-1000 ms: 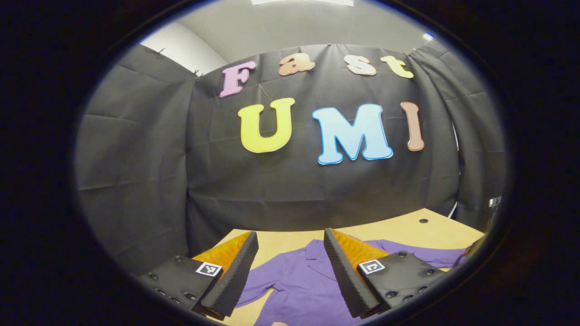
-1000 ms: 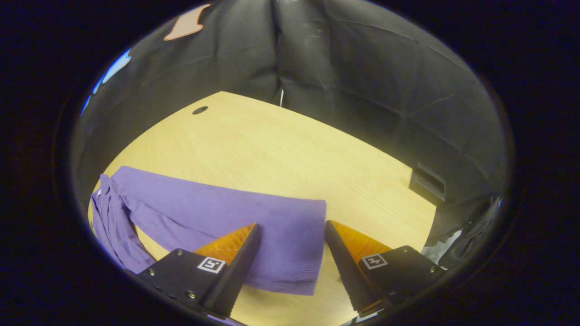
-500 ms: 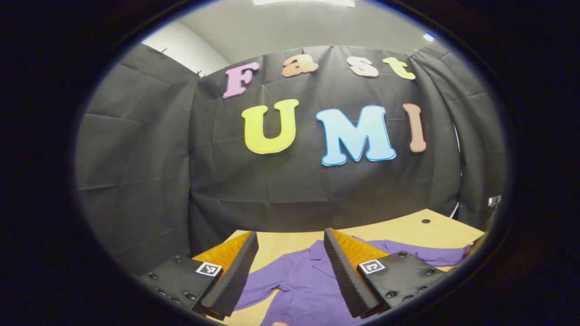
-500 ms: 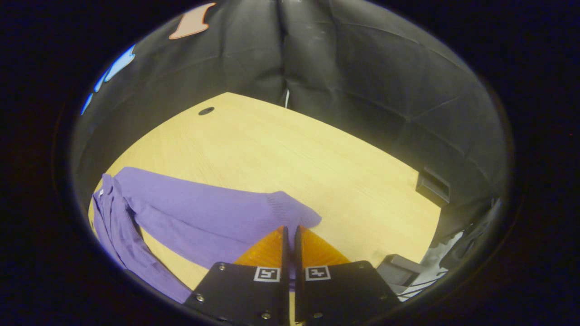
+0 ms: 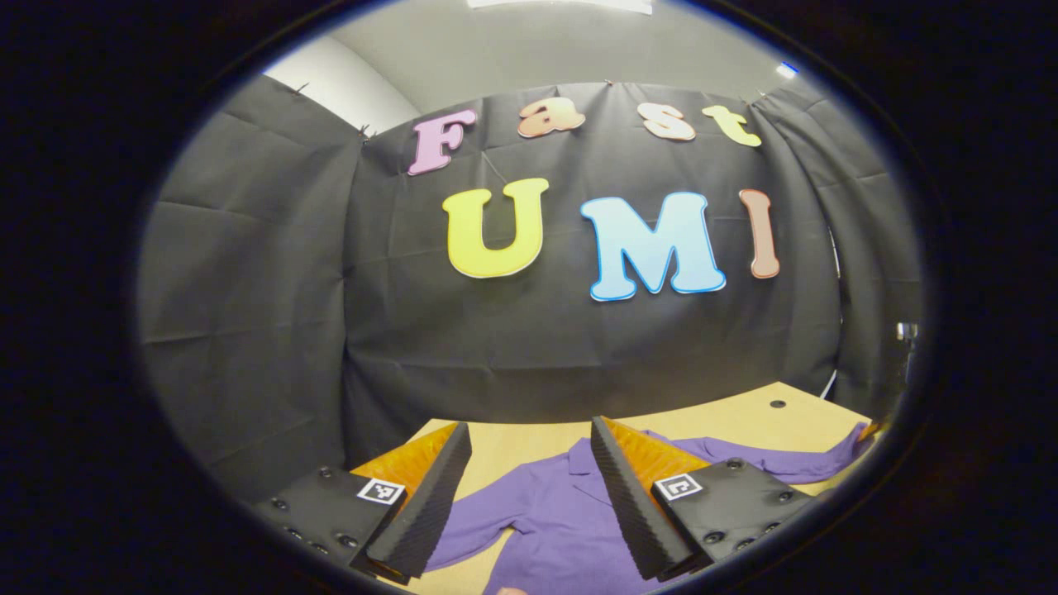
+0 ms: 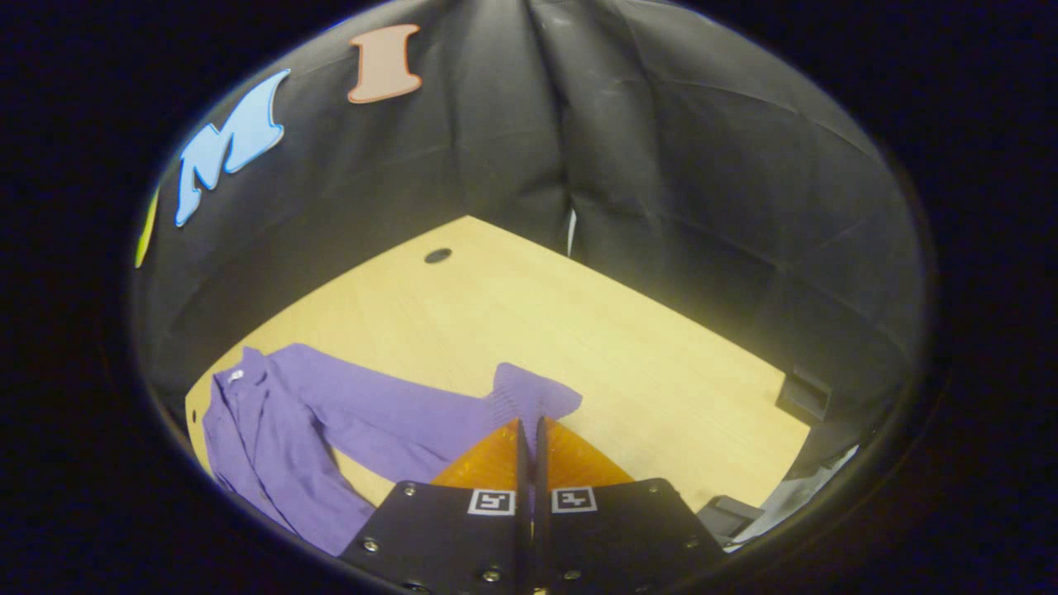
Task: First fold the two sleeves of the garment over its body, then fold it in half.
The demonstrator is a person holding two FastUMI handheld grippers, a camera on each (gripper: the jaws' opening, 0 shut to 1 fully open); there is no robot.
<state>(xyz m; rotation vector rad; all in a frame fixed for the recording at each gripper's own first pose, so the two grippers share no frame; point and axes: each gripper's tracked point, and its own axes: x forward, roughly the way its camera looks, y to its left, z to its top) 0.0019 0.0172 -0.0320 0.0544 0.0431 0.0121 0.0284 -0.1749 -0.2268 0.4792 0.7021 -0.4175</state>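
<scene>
My left gripper view is evenly lit by a ceiling light panel point(image 5: 559, 4); my right gripper view is dimmer and softer. Both bend strongly and darken toward their edges.

Black cloth wall point(image 5: 248, 273), pale wooden table point(image 6: 579, 330) with cable hole point(image 6: 437, 255), grey ceiling point(image 5: 529, 49)

Garments: one purple shirt point(image 6: 273, 430) is counted
Sleeves: two are seen, one point(image 5: 479, 516) on the left, one point(image 6: 397, 421) on the right
Claws: two are counted, left claw point(image 5: 522, 496) and right claw point(image 6: 529, 430)
Tables: one table point(image 6: 595, 347)
Table holes: one hole point(image 6: 438, 255)
</scene>
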